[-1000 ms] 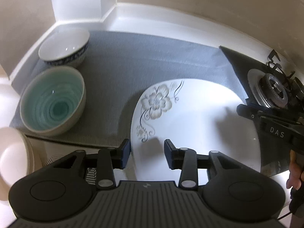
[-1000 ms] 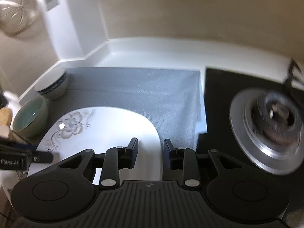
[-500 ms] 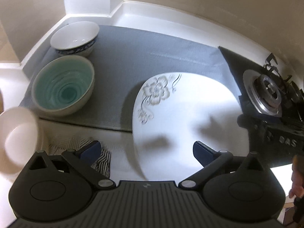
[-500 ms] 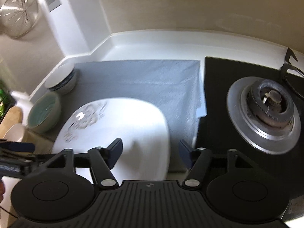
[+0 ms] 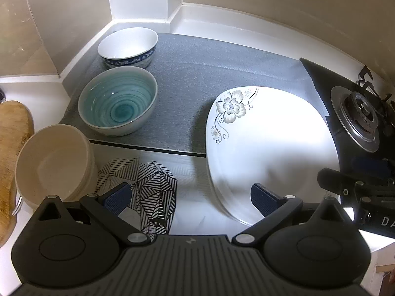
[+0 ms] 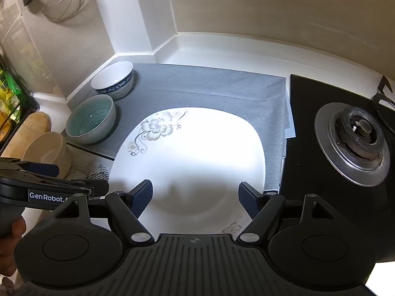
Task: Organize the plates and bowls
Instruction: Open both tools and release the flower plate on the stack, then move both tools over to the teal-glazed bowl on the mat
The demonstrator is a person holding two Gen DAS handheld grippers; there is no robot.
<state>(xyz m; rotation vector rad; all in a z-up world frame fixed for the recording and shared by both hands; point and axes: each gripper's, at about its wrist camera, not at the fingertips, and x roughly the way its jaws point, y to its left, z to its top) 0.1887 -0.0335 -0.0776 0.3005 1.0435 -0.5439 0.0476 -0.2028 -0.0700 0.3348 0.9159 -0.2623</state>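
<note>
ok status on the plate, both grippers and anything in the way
Left gripper open, right gripper just opened, both empty. Floral plate lies flat, half on the grey mat. Nothing on it; teal bowl stands apart.

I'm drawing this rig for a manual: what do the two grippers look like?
Both are matte black with ribbed bodies, round side discs and silver pivot screws. The left gripper and right gripper have blue textured pads. White lettering "GenRobot" marks the left one's side.
</note>
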